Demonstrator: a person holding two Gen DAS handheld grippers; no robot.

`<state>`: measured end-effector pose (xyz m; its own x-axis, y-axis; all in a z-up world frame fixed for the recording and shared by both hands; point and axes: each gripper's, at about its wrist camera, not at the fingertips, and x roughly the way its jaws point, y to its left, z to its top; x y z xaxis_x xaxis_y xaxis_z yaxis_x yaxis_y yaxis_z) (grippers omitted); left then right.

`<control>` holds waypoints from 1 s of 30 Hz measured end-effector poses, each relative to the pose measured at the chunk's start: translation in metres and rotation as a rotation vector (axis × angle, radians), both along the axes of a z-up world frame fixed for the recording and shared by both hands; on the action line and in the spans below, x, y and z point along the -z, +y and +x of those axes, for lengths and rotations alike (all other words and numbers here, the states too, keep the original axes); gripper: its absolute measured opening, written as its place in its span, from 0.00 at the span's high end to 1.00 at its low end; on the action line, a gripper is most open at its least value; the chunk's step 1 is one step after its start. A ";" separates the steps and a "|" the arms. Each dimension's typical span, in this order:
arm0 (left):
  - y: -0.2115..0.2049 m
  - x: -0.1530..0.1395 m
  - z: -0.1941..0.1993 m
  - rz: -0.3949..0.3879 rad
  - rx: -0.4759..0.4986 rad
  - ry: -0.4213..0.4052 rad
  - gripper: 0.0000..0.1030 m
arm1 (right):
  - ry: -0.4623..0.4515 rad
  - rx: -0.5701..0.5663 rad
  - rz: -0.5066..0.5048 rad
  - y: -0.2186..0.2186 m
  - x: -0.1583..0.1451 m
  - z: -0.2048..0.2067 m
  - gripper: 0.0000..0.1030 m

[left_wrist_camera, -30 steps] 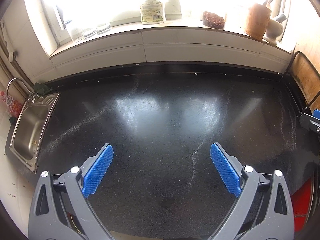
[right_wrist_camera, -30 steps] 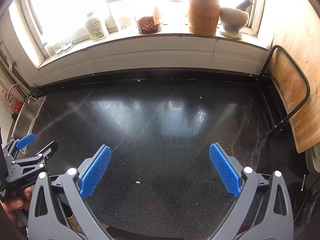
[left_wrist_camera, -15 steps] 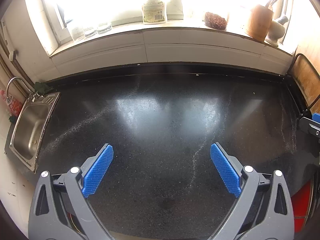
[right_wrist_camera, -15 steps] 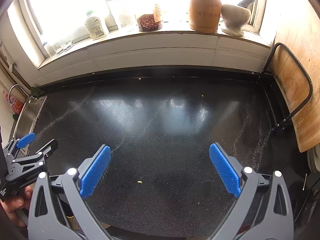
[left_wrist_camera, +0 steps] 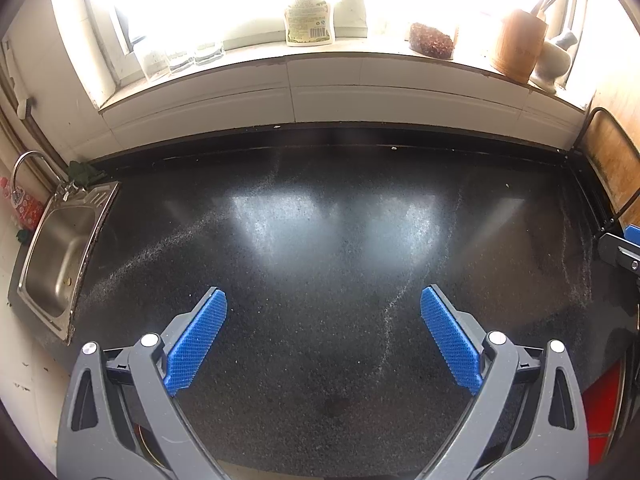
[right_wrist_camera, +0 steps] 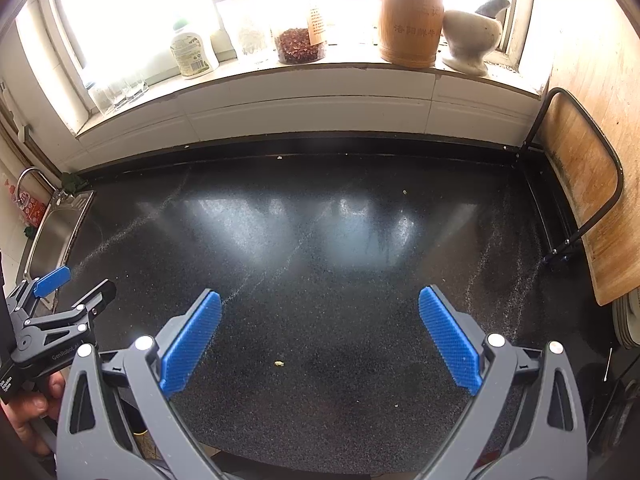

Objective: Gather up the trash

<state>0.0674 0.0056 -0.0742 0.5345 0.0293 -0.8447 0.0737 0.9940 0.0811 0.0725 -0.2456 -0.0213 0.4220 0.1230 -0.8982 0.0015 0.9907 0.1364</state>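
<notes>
**Crumbs on a dark counter, both tongs empty**

The left gripper (left_wrist_camera: pixel 323 336) and the right gripper (right_wrist_camera: pixel 319 338) both hung over the black counter (right_wrist_camera: pixel 320 240) with their jaws spread wide apart and nothing between them. What trash could be seen was tiny: a pale yellow crumb (right_wrist_camera: pixel 278 364) lay on the counter just ahead of the right gripper, between its two jaws; a second crumb (right_wrist_camera: pixel 405 191) sat far back toward the sill, and a white fleck (right_wrist_camera: pixel 280 157) lay at the back edge. No bin showed in either view.

The likely trouble was size. The blue pads (right_wrist_camera: pixel 191 344) were broad, flat and ribbed, while the crumb was a soft, irregular speck, so closing on it could crush it, smear it, or push it along the surface rather than lift it. The counter was polished, speckled stone with window glare and faint streaks of white dust, and small bits could be lost against that pattern. A steep approach might also scrape the pad tips on the hard top.

At the left edge sat a steel sink (left_wrist_camera: pixel 56 256); a worn wooden board (right_wrist_camera: pixel 588 208) leaned in a wire rack on the right. A wooden holder (right_wrist_camera: pixel 412 20) and stone mortar (right_wrist_camera: pixel 472 36) stood on the sill.
</notes>
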 end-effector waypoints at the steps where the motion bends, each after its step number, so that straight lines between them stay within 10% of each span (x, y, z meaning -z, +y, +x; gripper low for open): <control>1: 0.000 0.000 0.000 -0.002 0.000 0.000 0.08 | -0.001 -0.001 -0.001 0.000 0.000 0.000 0.07; 30: -0.001 0.000 -0.004 -0.023 -0.008 -0.003 0.08 | -0.004 0.002 -0.013 0.002 -0.003 -0.006 0.07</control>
